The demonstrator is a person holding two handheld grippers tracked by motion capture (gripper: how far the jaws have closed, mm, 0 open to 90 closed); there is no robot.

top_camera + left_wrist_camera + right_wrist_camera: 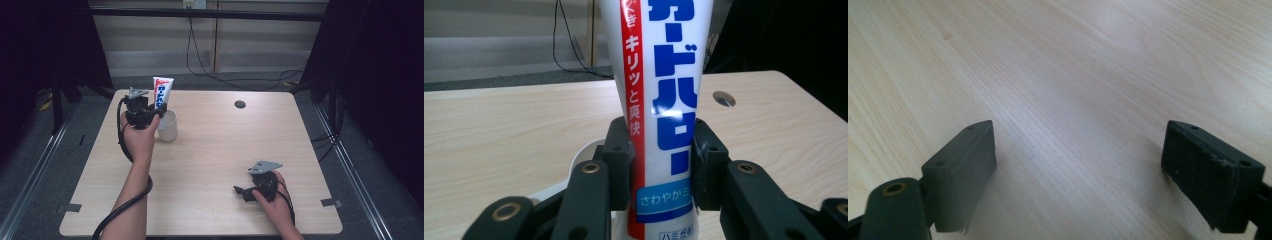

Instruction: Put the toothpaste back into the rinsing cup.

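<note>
The left gripper (150, 114) is at the far left part of the table (215, 150), held by the person's left hand (139, 136). Its two black jaws are closed on a white tube (161, 93) with blue letters and a red stripe. In the left gripper view the jaws press the tube (659, 115) from both sides, at its lower part. The tube stands upright, with its wide flat end on top. Its lower end is inside a white cup (168, 126), which stands on the table just to the right of the left gripper. In the left gripper view the rim of the cup (584, 156) shows behind the left jaw.

The right gripper (245, 192) is at the near right part of the table, well apart from the cup, in the person's right hand (274, 200). It points to the left. In the right gripper view its jaws stand wide apart with bare wood of the table (1073, 75) between them, and they hold nothing.

A small dark round hole (240, 104) is in the table on the far side, right of the middle. Cables (210, 70) hang behind the table.
</note>
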